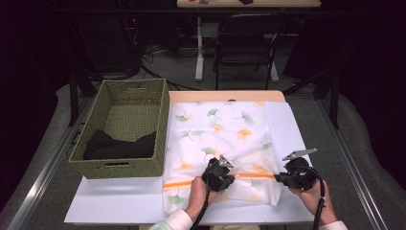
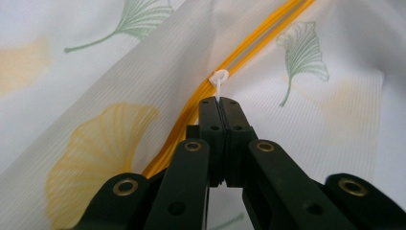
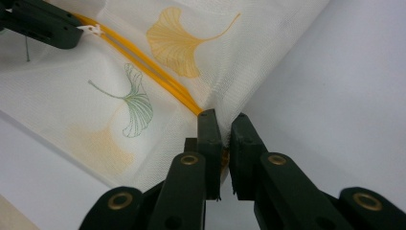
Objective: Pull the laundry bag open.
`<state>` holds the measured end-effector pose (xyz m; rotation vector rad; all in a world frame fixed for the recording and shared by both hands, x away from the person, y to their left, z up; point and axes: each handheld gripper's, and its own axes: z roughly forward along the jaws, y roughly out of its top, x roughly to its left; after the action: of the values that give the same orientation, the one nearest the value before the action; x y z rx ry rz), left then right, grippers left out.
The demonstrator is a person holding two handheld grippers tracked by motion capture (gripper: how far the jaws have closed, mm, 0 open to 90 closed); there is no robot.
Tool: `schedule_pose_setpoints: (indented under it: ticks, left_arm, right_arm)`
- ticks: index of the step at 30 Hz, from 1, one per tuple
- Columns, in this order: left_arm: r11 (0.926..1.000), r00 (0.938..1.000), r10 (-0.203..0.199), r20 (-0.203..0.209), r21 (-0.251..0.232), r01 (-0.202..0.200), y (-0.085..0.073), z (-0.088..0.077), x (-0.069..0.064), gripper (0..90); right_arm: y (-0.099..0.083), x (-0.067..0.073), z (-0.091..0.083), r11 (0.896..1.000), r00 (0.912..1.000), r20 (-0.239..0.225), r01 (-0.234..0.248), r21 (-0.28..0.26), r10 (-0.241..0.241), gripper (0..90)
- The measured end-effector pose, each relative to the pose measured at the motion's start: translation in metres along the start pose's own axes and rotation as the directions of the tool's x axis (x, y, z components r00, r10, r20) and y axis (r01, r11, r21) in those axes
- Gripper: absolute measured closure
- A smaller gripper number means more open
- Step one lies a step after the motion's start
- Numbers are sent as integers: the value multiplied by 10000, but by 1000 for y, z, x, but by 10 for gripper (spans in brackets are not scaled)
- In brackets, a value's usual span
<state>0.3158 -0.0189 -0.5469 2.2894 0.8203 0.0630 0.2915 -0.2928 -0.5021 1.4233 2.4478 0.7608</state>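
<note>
The left hand-held gripper point(image 2: 219, 100) pinches the white zip tab point(image 2: 219, 79); the right hand-held gripper point(image 3: 224, 120) pinches the bag's point(image 1: 220, 129) edge.

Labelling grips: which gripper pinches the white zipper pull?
The left gripper, shut on the white zipper pull; the right gripper clamps the mesh bag's edge.

The wicker basket point(image 1: 125, 127) walls off the left; bare table point(image 1: 119, 199) lies open beneath it.

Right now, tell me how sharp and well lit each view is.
High view: table brightly lit, room behind dark and murky. Left gripper view: zipper pull crisp, near jaws soft. Right gripper view: mesh bag evenly lit, no glare, far corner slightly blurred.
</note>
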Motion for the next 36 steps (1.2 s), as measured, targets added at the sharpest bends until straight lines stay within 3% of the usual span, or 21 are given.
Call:
schedule_pose_setpoints:
  ticks: [17,28,36]
  left_arm:
    - [9994,9996,-231,-162,269,236,-20,-25,20,897]
    - [9981,9974,-420,-589,420,445,-36,-43,32,897]
    - [9957,9970,-451,-633,776,499,-46,-55,40,897]
  right_arm:
    - [-2,-3,4,9997,10000,97,-12,251,10,848]
    - [-2,-2,4,9995,9999,131,16,315,-20,848]
    - [-2,-1,7,9986,9995,283,129,508,-143,849]
